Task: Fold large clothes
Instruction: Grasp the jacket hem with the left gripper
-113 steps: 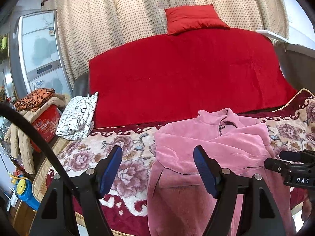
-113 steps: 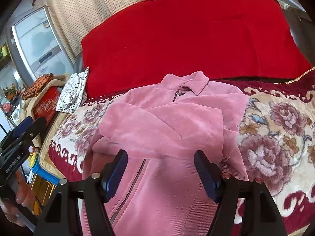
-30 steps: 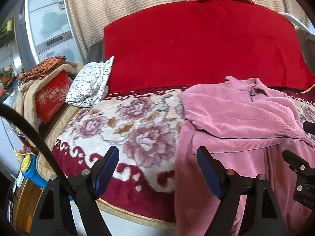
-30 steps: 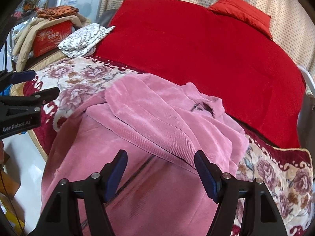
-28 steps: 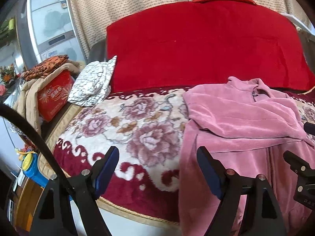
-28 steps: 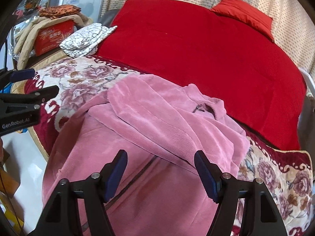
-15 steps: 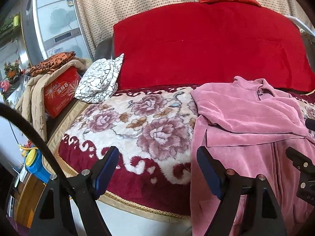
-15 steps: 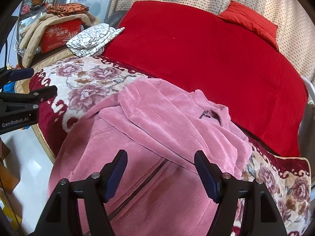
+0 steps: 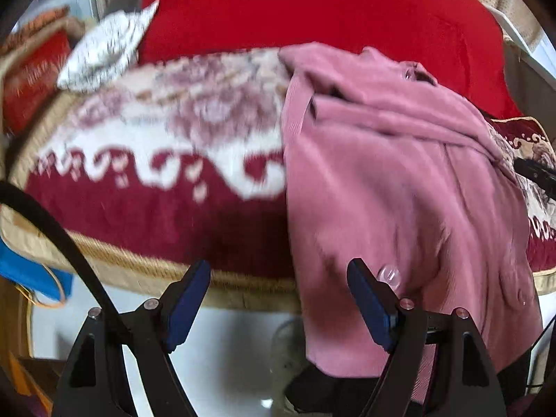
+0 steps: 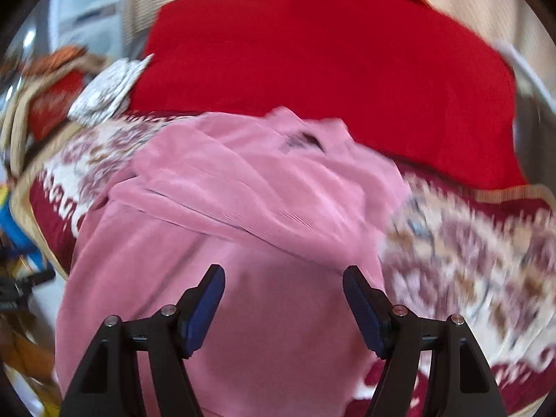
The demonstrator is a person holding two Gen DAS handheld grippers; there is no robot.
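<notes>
A pink corduroy jacket lies on the floral blanket, sleeves folded across its chest, its lower part hanging over the front edge. My left gripper stands open by the jacket's hanging left edge; its right finger is over the pink cloth and its left finger is over the blanket's border, nothing between the pads. In the right wrist view the jacket fills the middle, collar at the back. My right gripper is open above the jacket's lower front, gripping nothing. Both views are blurred.
A red cover drapes the sofa back behind the jacket. A white patterned cloth lies at the back left, next to a red box. A blue item and white floor sit below the blanket's edge.
The left view has tilted down and come closer to the hanging hem; the floor now shows. The right view has swung right and rolled, bringing the jacket's lower front under its fingers.
</notes>
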